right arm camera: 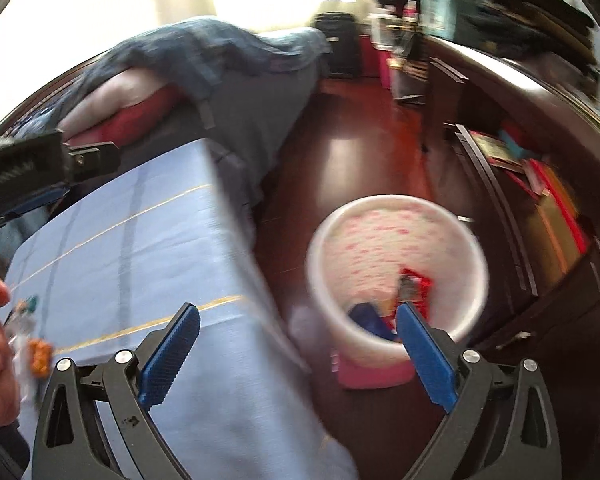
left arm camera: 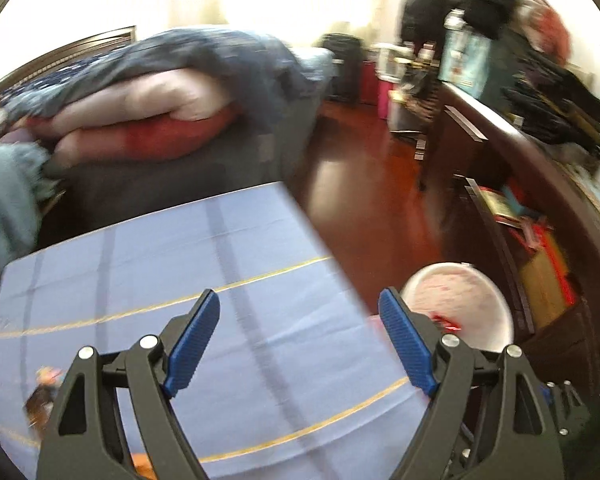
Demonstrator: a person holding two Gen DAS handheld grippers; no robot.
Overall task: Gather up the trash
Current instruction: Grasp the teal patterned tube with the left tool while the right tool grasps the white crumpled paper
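Observation:
A white bin (right arm camera: 396, 276) with pink dots stands on the dark wood floor right of the table; red and blue wrappers (right arm camera: 414, 284) lie inside it. It also shows in the left wrist view (left arm camera: 460, 304). My right gripper (right arm camera: 300, 320) is open and empty, over the table's right edge and the bin. My left gripper (left arm camera: 300, 312) is open and empty above the blue tablecloth (left arm camera: 172, 280). A crumpled wrapper (left arm camera: 42, 396) lies at the cloth's left edge. Orange and teal bits of trash (right arm camera: 32, 336) lie on the cloth near a hand.
A bed (left arm camera: 160, 92) piled with blankets stands behind the table. A dark wooden cabinet (left arm camera: 512, 184) with books and clutter runs along the right. The left gripper's body (right arm camera: 40, 160) shows at the left of the right wrist view.

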